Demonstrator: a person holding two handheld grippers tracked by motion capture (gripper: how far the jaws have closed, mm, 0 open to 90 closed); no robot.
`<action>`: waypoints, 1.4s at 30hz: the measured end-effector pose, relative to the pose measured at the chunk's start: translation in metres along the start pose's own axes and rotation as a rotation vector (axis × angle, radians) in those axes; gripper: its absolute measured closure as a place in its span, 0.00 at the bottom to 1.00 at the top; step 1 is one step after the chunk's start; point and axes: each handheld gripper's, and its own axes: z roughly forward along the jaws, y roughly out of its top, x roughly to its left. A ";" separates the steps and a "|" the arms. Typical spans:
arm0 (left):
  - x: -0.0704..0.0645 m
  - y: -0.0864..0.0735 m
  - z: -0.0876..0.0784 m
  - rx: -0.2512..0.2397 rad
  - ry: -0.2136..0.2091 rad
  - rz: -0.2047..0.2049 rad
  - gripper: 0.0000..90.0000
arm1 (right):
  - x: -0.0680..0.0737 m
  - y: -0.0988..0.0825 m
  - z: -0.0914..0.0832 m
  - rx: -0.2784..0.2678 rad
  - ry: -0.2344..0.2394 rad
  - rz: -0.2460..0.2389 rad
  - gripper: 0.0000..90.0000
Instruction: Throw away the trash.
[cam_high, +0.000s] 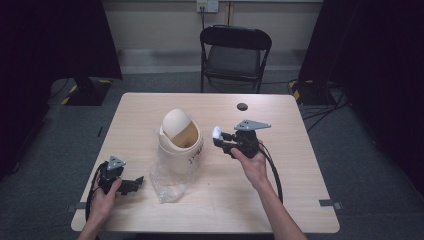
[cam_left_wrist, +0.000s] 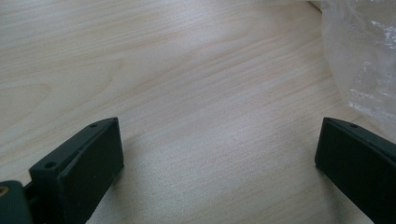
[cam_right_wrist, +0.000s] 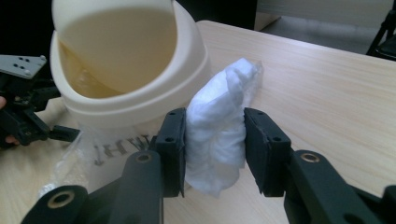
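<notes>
Right gripper (cam_right_wrist: 214, 151): jaws pinching crumpled white tissue wad (cam_right_wrist: 219, 126), just beside smooth cream swing-lid bin (cam_right_wrist: 135, 79) mid-table. Left gripper (cam_left_wrist: 219, 158): jaws spread over bare woodgrain table (cam_left_wrist: 187, 70), near crinkled clear plastic bag (cam_left_wrist: 364, 56).

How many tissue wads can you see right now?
1. The tissue wad is clamped in the right gripper, held beside the swing-lid bin. More may lie hidden inside the bin.
</notes>
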 end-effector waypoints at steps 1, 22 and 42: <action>0.000 0.000 0.000 0.000 0.000 -0.001 0.00 | 0.002 0.002 0.000 -0.003 0.007 -0.002 0.68; 0.000 0.000 0.000 0.000 -0.001 -0.002 0.00 | 0.037 0.033 0.030 -0.013 0.111 -0.056 0.69; 0.000 0.000 0.000 0.000 0.000 0.000 0.00 | 0.039 0.036 0.050 0.021 0.137 -0.057 0.68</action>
